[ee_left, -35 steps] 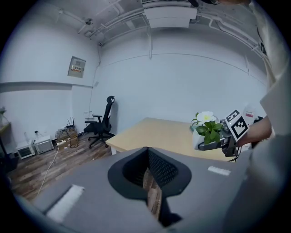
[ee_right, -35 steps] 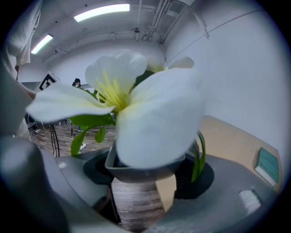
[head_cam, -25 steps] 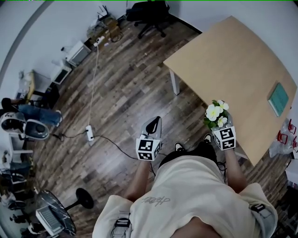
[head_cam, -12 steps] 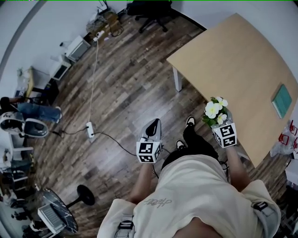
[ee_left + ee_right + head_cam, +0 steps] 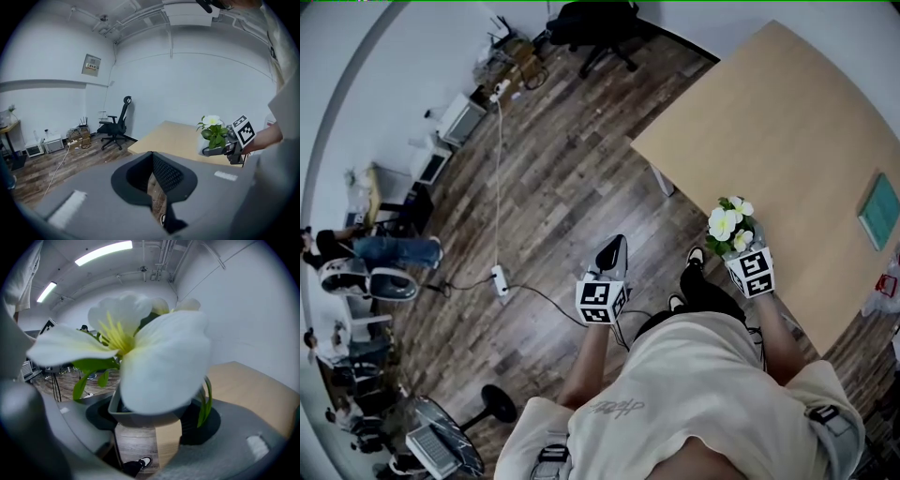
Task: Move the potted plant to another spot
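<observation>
Right claw (image 5: pixel 149 423) is clamped on the potted plant (image 5: pixel 140 414): its two jaws press on either side of the grey pot, and the white flowers rise straight up in front of the camera. In the head view the right claw (image 5: pixel 735 247) carries the potted plant (image 5: pixel 727 228) in the air in front of the person's body, at the near edge of the tabletop (image 5: pixel 787 141), touching no surface. Left claw (image 5: pixel 610 255) hangs over the floor (image 5: pixel 553 187) well to the left, with its jaws together and nothing between them.

Since the earlier frames the grip on the pot has not changed and both claws sit much as before in front of the person. One shoe (image 5: pixel 695 256) has stepped forward beside the tabletop's edge, and the room has slid across the view.

A teal book (image 5: pixel 881 212) lies far out on the pale wooden tabletop. Beyond, on the dark plank floor, a cable runs to a power strip (image 5: pixel 500 278), and a black office chair (image 5: pixel 592 26) stands by the white wall.
</observation>
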